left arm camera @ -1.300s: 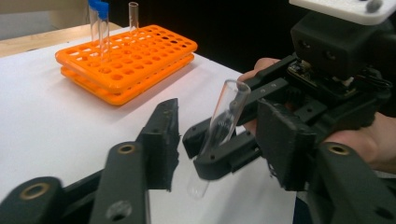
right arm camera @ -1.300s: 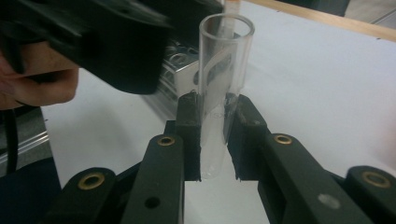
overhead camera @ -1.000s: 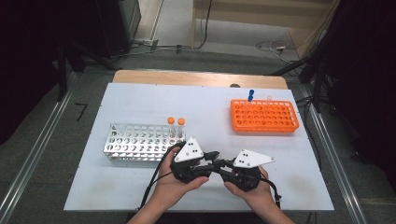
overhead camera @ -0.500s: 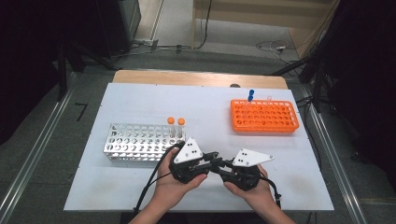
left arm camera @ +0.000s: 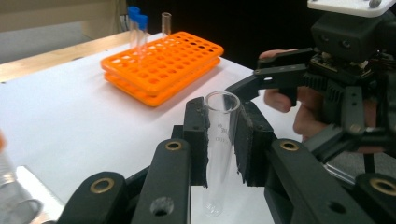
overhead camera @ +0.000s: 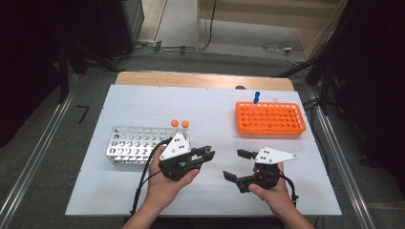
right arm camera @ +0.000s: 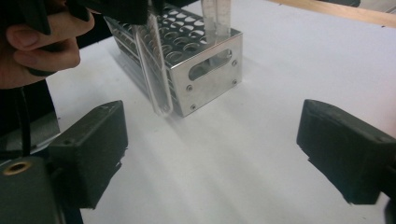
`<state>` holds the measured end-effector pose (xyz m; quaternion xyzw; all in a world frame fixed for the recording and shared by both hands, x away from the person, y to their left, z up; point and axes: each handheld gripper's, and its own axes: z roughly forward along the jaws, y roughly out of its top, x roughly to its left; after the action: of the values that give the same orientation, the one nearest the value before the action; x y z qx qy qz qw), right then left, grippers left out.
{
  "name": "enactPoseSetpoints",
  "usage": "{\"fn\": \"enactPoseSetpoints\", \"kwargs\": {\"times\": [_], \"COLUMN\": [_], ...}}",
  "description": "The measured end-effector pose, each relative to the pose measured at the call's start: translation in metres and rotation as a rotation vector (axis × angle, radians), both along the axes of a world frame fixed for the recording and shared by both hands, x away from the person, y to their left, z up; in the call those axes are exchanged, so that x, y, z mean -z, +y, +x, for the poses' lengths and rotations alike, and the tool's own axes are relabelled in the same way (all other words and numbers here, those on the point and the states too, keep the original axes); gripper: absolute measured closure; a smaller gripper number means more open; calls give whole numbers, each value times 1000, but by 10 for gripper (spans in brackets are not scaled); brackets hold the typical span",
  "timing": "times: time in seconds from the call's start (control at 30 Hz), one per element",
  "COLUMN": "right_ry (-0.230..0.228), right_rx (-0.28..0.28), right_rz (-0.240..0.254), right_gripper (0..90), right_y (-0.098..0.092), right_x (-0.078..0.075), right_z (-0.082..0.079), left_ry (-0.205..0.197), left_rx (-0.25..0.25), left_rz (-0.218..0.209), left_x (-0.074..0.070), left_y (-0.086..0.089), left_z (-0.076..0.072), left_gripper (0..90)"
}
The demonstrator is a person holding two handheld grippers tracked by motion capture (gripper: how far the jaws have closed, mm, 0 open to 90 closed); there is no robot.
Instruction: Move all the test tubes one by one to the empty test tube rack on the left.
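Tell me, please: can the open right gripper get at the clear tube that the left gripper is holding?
Probably yes. The right gripper stands wide open beside the left gripper, and only bare white table lies before the clear tube, whose lower part hangs free below the left jaws.

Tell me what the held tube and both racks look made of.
The tube in the left gripper: clear glass or hard plastic, see-through with faint print. The silver rack: bright sheet metal, reflective, with screws at the end. The orange rack: likely moulded plastic, matte and evenly coloured.
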<state>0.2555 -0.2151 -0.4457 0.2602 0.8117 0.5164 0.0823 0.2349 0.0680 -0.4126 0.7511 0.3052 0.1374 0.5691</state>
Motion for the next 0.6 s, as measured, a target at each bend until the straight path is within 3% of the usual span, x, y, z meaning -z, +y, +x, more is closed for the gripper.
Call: {"fn": "enactPoseSetpoints", "kwargs": {"times": [0.13,0.3,0.6], "right_ry": [-17,-8,-4], "right_rx": [39,66,118], "right_rz": [-13,20,24], "right_gripper": [40,10,0], "right_y": [-15,-33,-56], "right_x": [2,2,5], "right_z": [6,14,25], "left_ry": [-5,-22,-37], "left_rx": [-31,-61,-122], "left_rz": [-10,-18,-23], "left_x": [-3,-9,-19], "left_y": [12,25,51], "left_z": [2,4,8], "left_gripper": [766,766,766]}}
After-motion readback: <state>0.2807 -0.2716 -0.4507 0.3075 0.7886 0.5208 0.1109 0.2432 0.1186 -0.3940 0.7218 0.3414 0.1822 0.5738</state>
